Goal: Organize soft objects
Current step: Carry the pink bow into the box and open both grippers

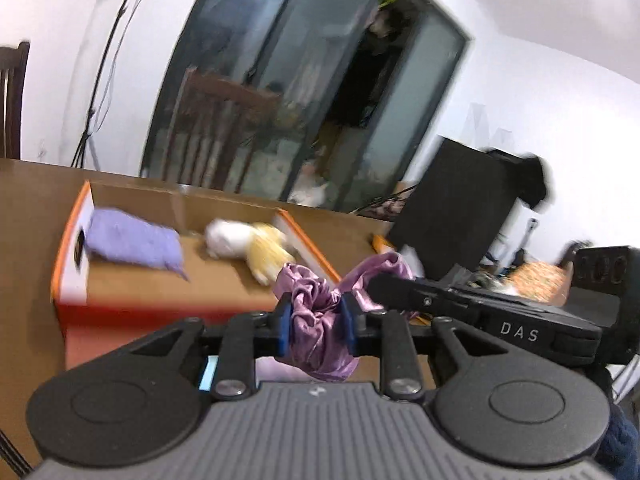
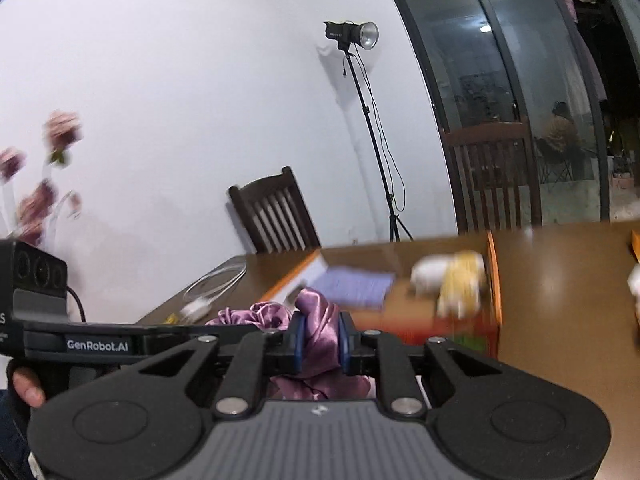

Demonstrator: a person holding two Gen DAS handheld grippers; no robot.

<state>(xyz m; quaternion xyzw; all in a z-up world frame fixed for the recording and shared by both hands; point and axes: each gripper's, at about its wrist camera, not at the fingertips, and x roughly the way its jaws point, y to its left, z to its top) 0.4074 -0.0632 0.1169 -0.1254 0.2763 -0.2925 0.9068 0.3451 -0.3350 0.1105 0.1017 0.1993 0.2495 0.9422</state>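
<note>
Both grippers are shut on one shiny purple satin cloth (image 1: 320,320), held between them above the table. My left gripper (image 1: 316,322) pinches one part; the right gripper's body reaches in from the right. In the right wrist view my right gripper (image 2: 322,342) pinches the cloth (image 2: 316,320), with the left gripper's body at the left. Beyond stands an open orange-edged cardboard box (image 1: 72,280) holding a folded lilac cloth (image 1: 132,244) and a white and yellow plush toy (image 1: 248,246). The box (image 2: 494,280), lilac cloth (image 2: 352,284) and plush (image 2: 452,280) show blurred in the right wrist view.
The brown table (image 1: 28,208) carries a white cable (image 2: 212,288) at its far left. A dark wooden chair (image 2: 276,212) and a light stand (image 2: 376,140) stand behind. A black box (image 1: 452,208) stands at the right, with glass doors beyond.
</note>
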